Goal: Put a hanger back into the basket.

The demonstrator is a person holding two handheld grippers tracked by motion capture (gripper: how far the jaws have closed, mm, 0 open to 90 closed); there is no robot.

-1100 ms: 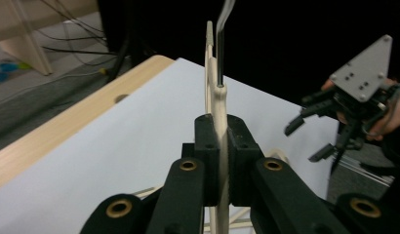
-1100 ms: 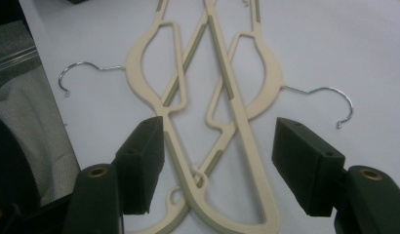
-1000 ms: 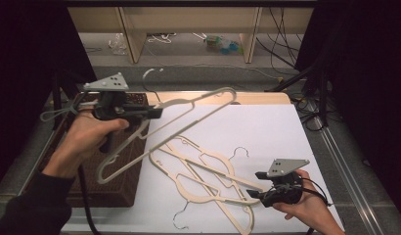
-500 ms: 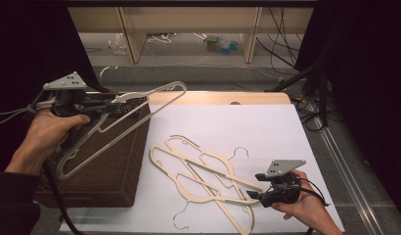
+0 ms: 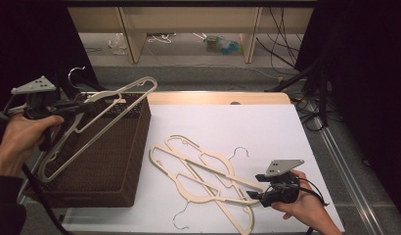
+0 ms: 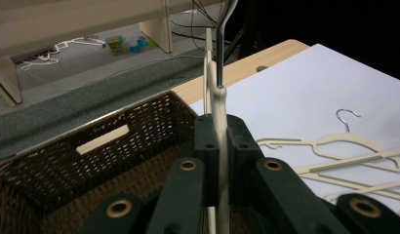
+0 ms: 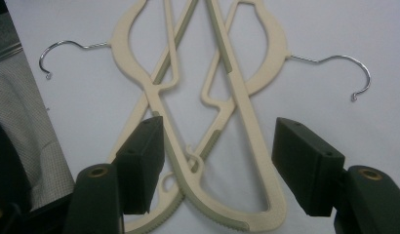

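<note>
- Work in hand: cream plastic hangers are being moved from the white table top point(image 5: 267, 127) into a dark wicker basket point(image 5: 118, 161) at the table's left end.
- Left gripper point(image 5: 83, 105): jaws pressed together on the neck of one hanger point(image 5: 98, 125), just below its metal hook. The left gripper view shows the pads pinching the cream stem on both sides.
- Position of that hanger: held in the air over the basket, tilted, hook pointing up and away from the person, lower end hanging toward the basket's near left corner. It looks clear of the basket floor; contact with the rim cannot be settled.
- Basket contents: no other hanger can be made out in the part of the interior that shows.
- Right gripper point(image 5: 255, 196): jaws spread, nothing pinched. In the right gripper view the pads stand either side of the crossed ends of two hangers lying flat, without pressing on them.
- Pile on the table point(image 5: 203, 178): about three hangers, overlapping and crossed, hooks pointing different ways, near the front right of the white top.
- Progress, as judged: early. One hanger is on the point of going in; the pile remains to be moved.
- Outstanding: lower and let go of the held hanger, then separate and lift the tangled ones.
</note>
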